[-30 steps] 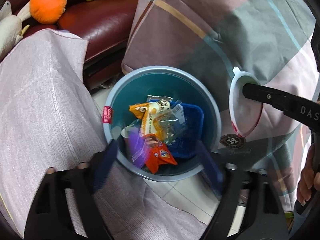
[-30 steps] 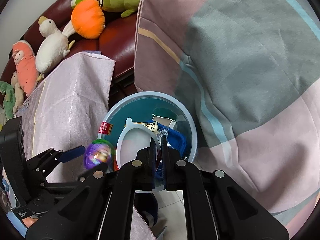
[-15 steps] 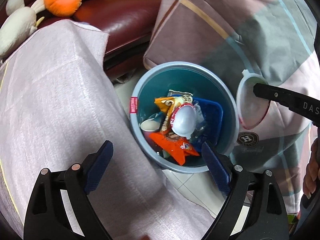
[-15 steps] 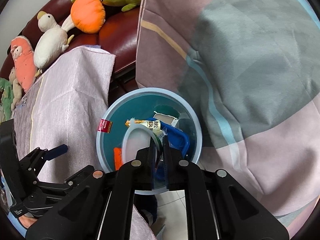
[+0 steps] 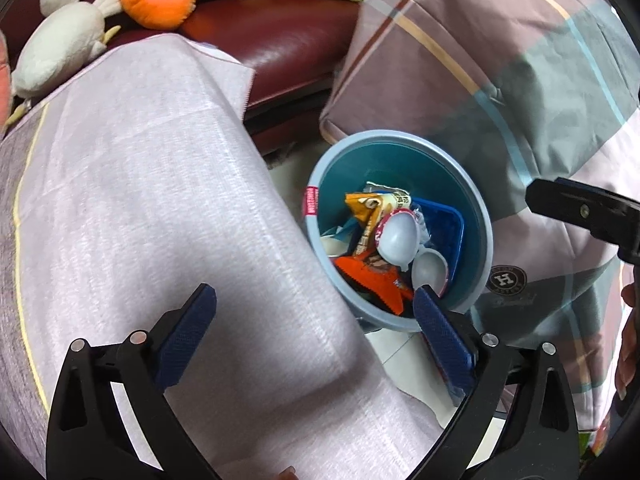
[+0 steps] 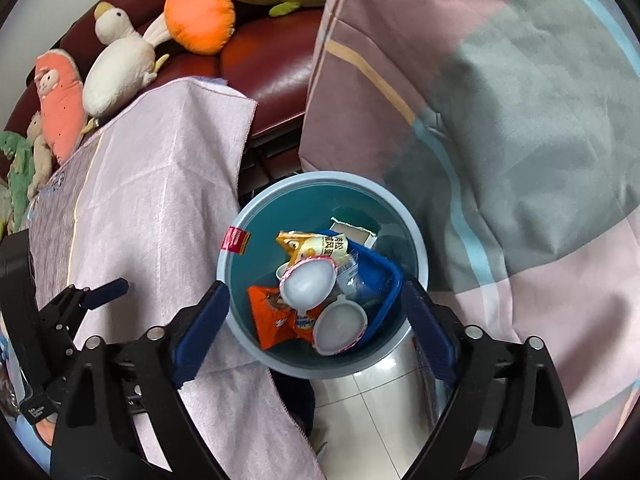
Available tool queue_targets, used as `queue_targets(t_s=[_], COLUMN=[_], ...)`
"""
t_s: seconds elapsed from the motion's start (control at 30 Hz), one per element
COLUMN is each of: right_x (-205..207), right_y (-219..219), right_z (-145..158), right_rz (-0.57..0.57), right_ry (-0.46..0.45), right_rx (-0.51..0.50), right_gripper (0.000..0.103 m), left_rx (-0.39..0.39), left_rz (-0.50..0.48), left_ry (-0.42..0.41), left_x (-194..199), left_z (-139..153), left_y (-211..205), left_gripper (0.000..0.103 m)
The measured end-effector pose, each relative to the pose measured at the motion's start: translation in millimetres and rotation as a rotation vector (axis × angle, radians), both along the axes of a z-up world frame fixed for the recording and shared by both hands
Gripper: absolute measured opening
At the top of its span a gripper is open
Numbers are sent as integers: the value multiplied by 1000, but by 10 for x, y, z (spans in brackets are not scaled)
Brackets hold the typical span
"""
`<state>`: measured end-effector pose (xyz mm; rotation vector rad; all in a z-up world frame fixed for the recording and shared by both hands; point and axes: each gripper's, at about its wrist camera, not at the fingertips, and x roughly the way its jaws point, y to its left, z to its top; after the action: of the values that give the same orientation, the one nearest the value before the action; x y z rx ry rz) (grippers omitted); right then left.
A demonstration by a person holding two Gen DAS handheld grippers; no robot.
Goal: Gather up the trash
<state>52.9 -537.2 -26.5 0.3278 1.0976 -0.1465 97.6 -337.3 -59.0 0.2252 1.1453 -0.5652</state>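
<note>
A round trash bin [image 5: 400,134] with a grey-blue rim and a teal inside stands on the floor. It holds orange snack wrappers [image 6: 276,320], a blue tray [image 6: 384,276] and a white egg-shaped shell [image 6: 308,284]. A white lid with a red rim [image 6: 340,330] lies beside the shell in the bin. My right gripper [image 6: 316,288] hangs above the bin with its jaws opening and nothing between the pads. My left gripper [image 5: 314,296] hovers over the cloth's edge left of the bin, its jaws opening and empty. One black finger [image 5: 580,210] of the right gripper shows at the right.
A pink cloth [image 5: 140,200] drapes a surface left of the bin [image 6: 320,178]. A plaid blanket [image 5: 500,60] hangs close behind and to its right. Plush toys [image 6: 120,68] sit on a dark red sofa [image 5: 280,40]. White floor tiles [image 6: 368,400] show below the bin.
My right gripper went from shut on the red-rimmed white lid to open, and the lid now lies in the bin. The left gripper has shifted left, away from the bin.
</note>
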Motion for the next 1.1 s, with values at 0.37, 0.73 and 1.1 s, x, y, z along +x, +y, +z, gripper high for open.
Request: queue_targets(t_s=[0.37,0.73,1.1], right_x=[-296,-675,-830], right_y=[279,757,1189], right_z=[298,524,602], right_rz=[3,44,106], right_ry=[-8,-37,-56], right_rx=[-40,-109,-142], right_gripper=[92,92,92], left_rx=[-15,-49,-62], left_rz=[34,96,157], left_ry=[-46,-89,-104], left_x=[-250,-533,-712], left_z=[305,555,583], left_y=[361,870,1292], left_gripper=[99,99,99])
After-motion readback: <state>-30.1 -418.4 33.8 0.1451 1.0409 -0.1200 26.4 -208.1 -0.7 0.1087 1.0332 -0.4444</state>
